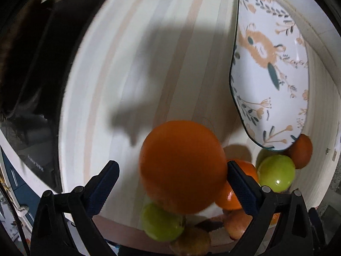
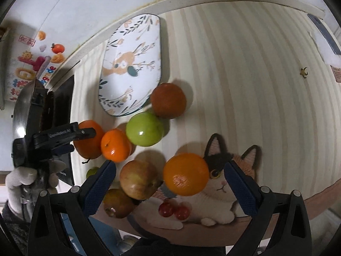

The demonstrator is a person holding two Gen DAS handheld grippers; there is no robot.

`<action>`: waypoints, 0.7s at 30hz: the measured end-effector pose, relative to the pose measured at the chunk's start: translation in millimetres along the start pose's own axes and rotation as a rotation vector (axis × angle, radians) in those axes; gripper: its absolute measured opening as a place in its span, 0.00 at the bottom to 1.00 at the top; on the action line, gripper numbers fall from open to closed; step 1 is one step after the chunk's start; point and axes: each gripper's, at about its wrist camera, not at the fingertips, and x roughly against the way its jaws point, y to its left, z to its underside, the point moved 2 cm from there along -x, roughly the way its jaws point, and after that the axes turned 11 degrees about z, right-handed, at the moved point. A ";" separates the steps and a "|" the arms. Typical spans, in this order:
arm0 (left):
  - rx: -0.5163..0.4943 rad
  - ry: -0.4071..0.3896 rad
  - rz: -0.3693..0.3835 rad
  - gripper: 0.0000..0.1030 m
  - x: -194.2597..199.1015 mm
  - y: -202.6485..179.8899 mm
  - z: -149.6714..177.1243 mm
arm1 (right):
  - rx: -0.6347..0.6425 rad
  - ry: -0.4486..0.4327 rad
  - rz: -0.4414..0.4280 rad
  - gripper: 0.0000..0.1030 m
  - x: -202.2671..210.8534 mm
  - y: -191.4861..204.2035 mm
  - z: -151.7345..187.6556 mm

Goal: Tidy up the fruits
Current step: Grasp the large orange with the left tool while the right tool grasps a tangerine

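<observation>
Fruits: clustered on the striped counter (image 2: 245,74) just below the deer-print plate (image 2: 132,64); none seen on the plate yet, so sorting is judged barely begun.
Left tool (image 1: 172,168): pointed down over the pile, jaws wide; a big orange (image 1: 182,166) sits between the pads, right pad touching or nearly so, left pad clearly apart — no grip seen yet.
Why so: wide jaws are judged needed for the orange's girth; approach from above keeps neighbours from being knocked.
Right tool (image 2: 170,170): also spread wide, nothing gripped; a bright orange (image 2: 185,173) and a reddish apple (image 2: 138,179) are framed between its pads w/o contact.
Near plate: dark orange (image 2: 168,100) touching or overlapping plate's lower edge; green apple (image 2: 145,129) just below it; small orange (image 2: 116,145) beside the apple.
Obstacles: fruits packed tight — small orange & green apple lie right beside the left tool's right pad; a second green fruit (image 1: 162,221) lies under the big orange, could roll if nudged.
Other: cat-print mat (image 2: 221,189) w/ two red cherry-like fruits (image 2: 173,211), below plate; gloved hand (image 2: 23,183) on left tool; black panel (image 1: 32,64) far from plate, at counter edge.
</observation>
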 end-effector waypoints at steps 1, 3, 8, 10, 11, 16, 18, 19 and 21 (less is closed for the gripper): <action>-0.011 -0.001 0.005 0.86 -4.8 -1.2 -1.7 | -0.009 0.010 0.003 1.00 -3.5 -3.0 -1.6; -0.008 -0.006 0.048 0.76 -6.6 -0.6 -1.2 | -0.021 0.030 0.007 1.00 -10.2 -8.8 -2.5; -0.040 -0.056 0.009 0.75 0.3 3.7 6.1 | -0.048 0.080 0.020 0.97 -29.0 -17.1 4.0; -0.060 -0.060 -0.018 0.75 2.7 10.9 14.9 | -0.059 0.098 0.025 0.96 -36.9 -18.7 7.2; -0.065 -0.058 -0.026 0.75 3.2 13.8 18.4 | -0.067 0.114 0.021 0.95 -42.1 -18.8 8.8; -0.120 -0.065 -0.070 0.75 4.9 31.6 45.0 | -0.066 0.175 0.001 0.87 -63.9 -11.1 16.3; -0.126 -0.070 -0.070 0.75 4.1 34.0 49.7 | -0.062 0.183 0.016 0.80 -69.9 -6.7 18.7; -0.129 -0.072 -0.071 0.75 3.5 35.2 51.6 | -0.058 0.186 0.023 0.71 -72.9 -4.7 19.6; -0.131 -0.072 -0.072 0.75 7.5 36.4 55.9 | -0.053 0.186 0.032 0.68 -76.4 -1.7 20.9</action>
